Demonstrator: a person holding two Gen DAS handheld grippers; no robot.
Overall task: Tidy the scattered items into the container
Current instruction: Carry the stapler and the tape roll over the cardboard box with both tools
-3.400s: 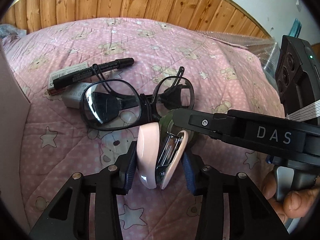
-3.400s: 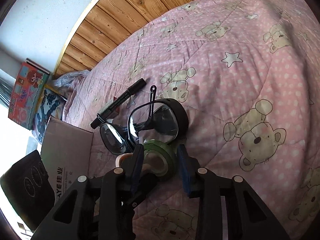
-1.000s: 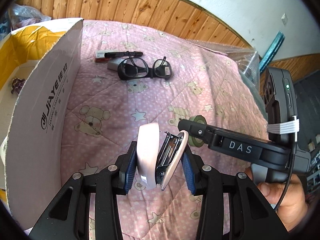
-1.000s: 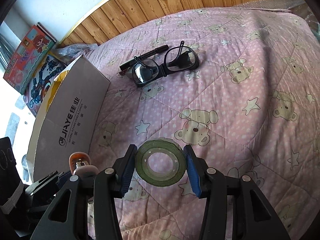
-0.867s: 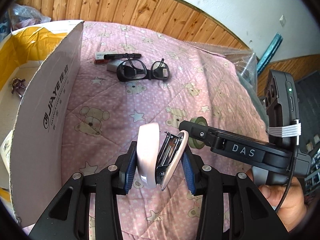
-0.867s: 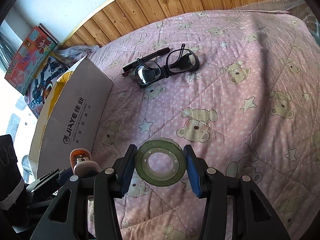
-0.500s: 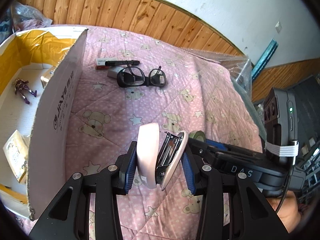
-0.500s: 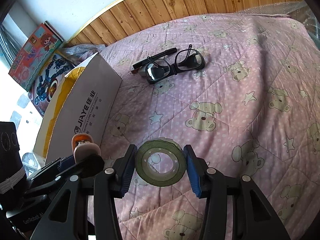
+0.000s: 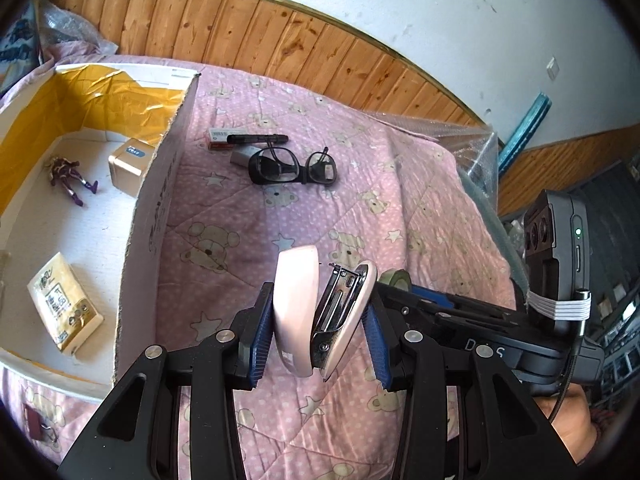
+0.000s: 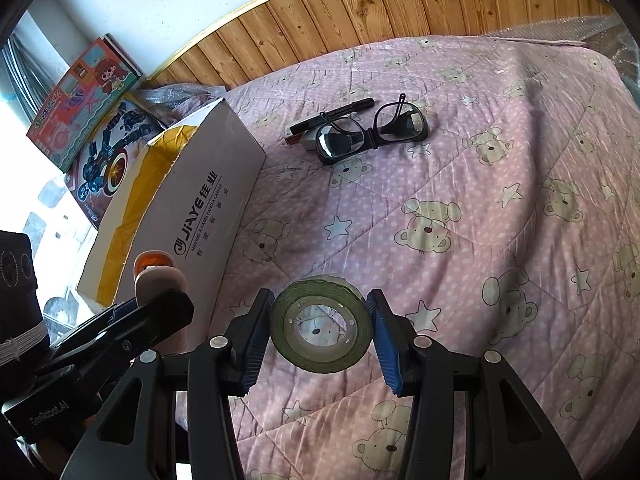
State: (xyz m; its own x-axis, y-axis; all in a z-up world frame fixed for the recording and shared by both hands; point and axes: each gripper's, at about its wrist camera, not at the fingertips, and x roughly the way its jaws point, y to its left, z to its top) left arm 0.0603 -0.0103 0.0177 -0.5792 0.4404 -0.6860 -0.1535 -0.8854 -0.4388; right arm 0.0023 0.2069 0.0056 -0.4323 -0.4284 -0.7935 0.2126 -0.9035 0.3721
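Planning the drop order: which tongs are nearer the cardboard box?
Left. Left tongs, holding the pink stapler, sit just beside the cardboard box wall; right tongs, holding the tape roll, are farther out over the bedspread.

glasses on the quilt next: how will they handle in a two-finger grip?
The glasses look like thin black frame with clear lenses, so probably light but easy to flex or scratch. Their arms look at least partly unfolded, one tip sticking up, so they may swing or snag. They partly overlap the marker and a small grey item, so lifting may drag those along.
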